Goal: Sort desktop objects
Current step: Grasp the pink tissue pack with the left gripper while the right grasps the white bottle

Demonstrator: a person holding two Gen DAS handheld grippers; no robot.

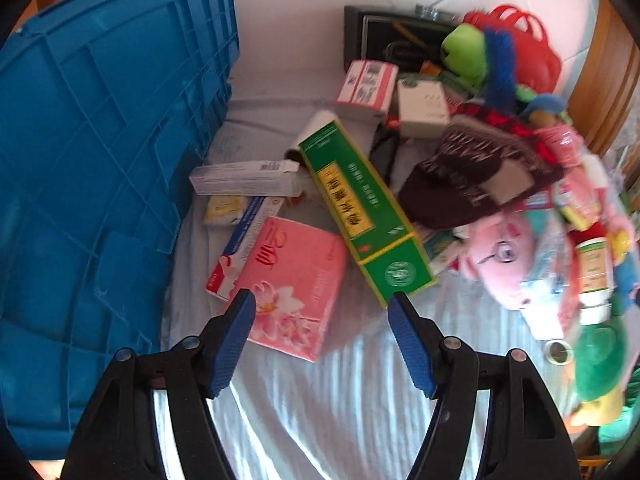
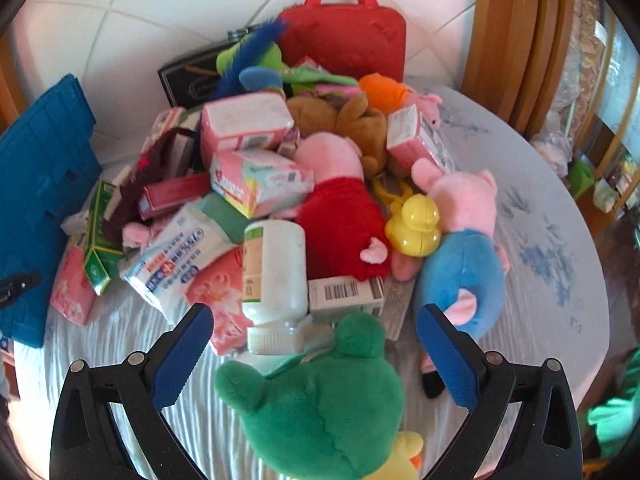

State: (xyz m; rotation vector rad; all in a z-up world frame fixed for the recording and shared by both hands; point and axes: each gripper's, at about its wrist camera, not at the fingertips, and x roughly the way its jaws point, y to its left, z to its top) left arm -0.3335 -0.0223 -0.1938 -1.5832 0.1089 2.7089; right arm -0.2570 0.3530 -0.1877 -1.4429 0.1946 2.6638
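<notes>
A heap of boxes, plush toys and bottles lies on a white cloth-covered table. My left gripper (image 1: 322, 300) is open and empty, just short of a pink flowered box (image 1: 296, 280) and the near end of a long green box (image 1: 360, 204). My right gripper (image 2: 314, 314) is open and empty, its fingers either side of a green plush toy (image 2: 320, 396). Beyond it lie a white bottle (image 2: 274, 268) on its side, a barcoded box (image 2: 344, 298), a red-dressed pink pig plush (image 2: 340, 216), a yellow duck (image 2: 414, 226) and a blue-bodied pig plush (image 2: 464, 256).
A big blue plastic crate (image 1: 88, 168) stands at the left, also in the right wrist view (image 2: 36, 200). A red carry case (image 2: 348, 36) and a dark framed box (image 2: 184, 76) lean at the back wall. The round table's edge (image 2: 592, 264) curves at the right.
</notes>
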